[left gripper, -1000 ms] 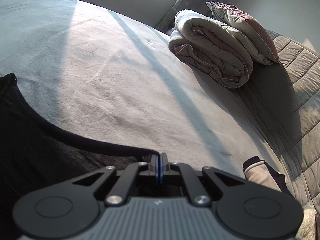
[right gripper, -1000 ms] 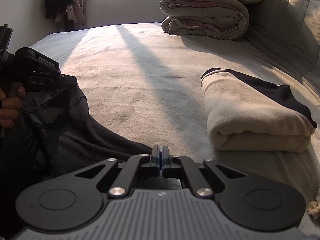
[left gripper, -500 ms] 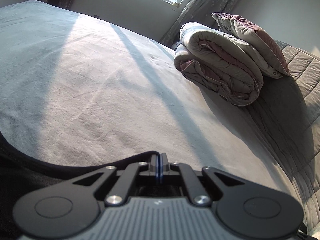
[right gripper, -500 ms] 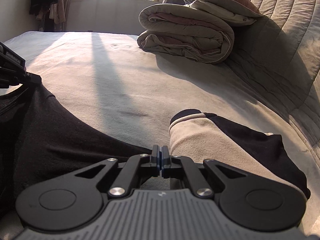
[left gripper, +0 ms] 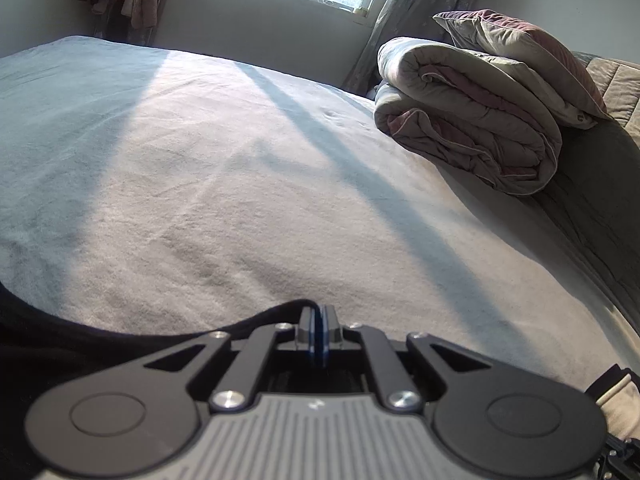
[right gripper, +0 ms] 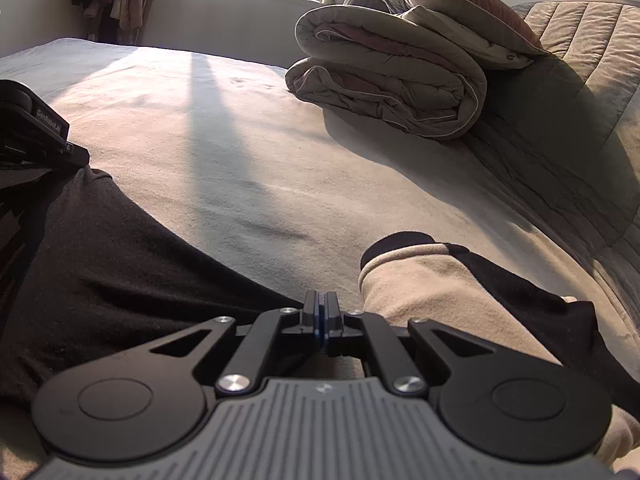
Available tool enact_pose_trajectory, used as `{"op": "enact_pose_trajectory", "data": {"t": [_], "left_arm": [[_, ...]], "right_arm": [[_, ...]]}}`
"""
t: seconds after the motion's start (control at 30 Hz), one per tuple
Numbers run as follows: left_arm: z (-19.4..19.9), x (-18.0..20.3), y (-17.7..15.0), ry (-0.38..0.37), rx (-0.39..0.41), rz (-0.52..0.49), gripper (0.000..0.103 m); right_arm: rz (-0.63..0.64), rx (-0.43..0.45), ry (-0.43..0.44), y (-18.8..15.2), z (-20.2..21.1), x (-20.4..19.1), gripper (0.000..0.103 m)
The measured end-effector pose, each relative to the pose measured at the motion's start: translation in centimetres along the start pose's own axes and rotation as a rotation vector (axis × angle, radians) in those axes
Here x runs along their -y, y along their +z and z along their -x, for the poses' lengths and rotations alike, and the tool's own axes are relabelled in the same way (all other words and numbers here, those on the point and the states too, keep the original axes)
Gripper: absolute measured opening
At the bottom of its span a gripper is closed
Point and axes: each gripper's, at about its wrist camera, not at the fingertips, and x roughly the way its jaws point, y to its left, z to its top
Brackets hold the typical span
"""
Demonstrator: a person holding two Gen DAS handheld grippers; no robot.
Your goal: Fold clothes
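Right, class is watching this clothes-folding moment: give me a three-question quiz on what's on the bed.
1. True or false: the folded quilt lies on the black garment.
2. What lies right of the right tool? A) folded beige garment B) towel C) book
3. Fill in: a pillow rests on the ____.

Key: 1 false, they lie apart on the bed sheet; 2 A; 3 quilt.
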Motion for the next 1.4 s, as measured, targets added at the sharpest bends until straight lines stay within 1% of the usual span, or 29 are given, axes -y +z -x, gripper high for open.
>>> {"op": "enact_pose_trajectory", "data": {"t": [0.03, 0.07, 0.1, 0.13, 0.17, 0.2, 0.27, 0.4, 0.47, 0.5, 0.57, 0.73, 0.8, 0.9, 1.03, 1.17, 1.4], "left_arm": [[0.4, 0.3, 0.1, 0.0, -0.003, -0.016, 0.011], [0.9, 0.6, 0.1, -0.003, -0.001, -0.03, 0.025], [1.5, 0.8, 0.1, -0.007, 0.002, -0.044, 0.037], [2.3, 0.9, 0.1, -0.011, 0.011, -0.058, 0.04], [3.1, 1.0, 0.1, -0.015, 0.019, -0.071, 0.044], [3.9, 1.1, 0.1, -0.013, 0.019, -0.081, 0.048], [5.7, 1.1, 0.0, -0.008, 0.021, -0.099, 0.053], [9.9, 0.0, 0.1, 0.043, 0.031, -0.116, 0.061], [12.1, -1.0, 0.2, 0.056, 0.029, -0.108, 0.066], [13.2, -1.5, 0.3, 0.058, 0.029, -0.104, 0.067], [15.5, -2.7, 0.4, 0.069, 0.032, -0.1, 0.073], [21.5, -6.0, 0.1, 0.104, 0.023, -0.121, 0.081], [23.5, -7.5, -0.1, 0.109, 0.004, -0.126, 0.086], [26.4, -10.1, -0.7, 0.108, -0.03, -0.12, 0.088], [29.6, -13.8, -2.0, 0.122, -0.056, -0.079, 0.088], [32.0, -17.4, -3.5, 0.13, -0.063, -0.028, 0.089], [34.7, -23.5, -6.3, 0.162, -0.074, 0.078, 0.089]], "right_arm": [[-0.016, 0.008, 0.014, 0.1, 0.2, 0.2, 0.004], [-0.029, 0.014, 0.024, 0.2, 0.5, 0.4, 0.009], [-0.039, 0.017, 0.022, 0.3, 0.9, 0.6, 0.014], [-0.05, 0.02, 0.021, 0.5, 1.2, 0.7, 0.015], [-0.06, 0.019, 0.02, 0.6, 1.6, 0.9, 0.021], [-0.072, 0.013, 0.025, 0.7, 2.0, 1.0, 0.033], [-0.103, 0.002, 0.052, 0.8, 3.0, 1.1, 0.041], [-0.129, -0.022, 0.058, 1.0, 5.3, 0.5, 0.044], [-0.165, -0.043, 0.079, 1.1, 6.5, 0.1, 0.047], [-0.185, -0.054, 0.092, 1.2, 7.1, -0.2, 0.047], [-0.221, -0.077, 0.119, 1.5, 8.3, -0.7, 0.047], [-0.265, -0.116, 0.166, 2.4, 11.9, -2.8, 0.052], [-0.276, -0.133, 0.183, 2.7, 13.6, -3.9, 0.054], [-0.31, -0.161, 0.214, 2.6, 16.0, -5.4, 0.058], [-0.351, -0.197, 0.25, 1.7, 18.5, -7.3, 0.059], [-0.376, -0.228, 0.267, 0.3, 20.5, -9.0, 0.059], [-0.418, -0.283, 0.302, -2.4, 23.8, -11.4, 0.059]]}}
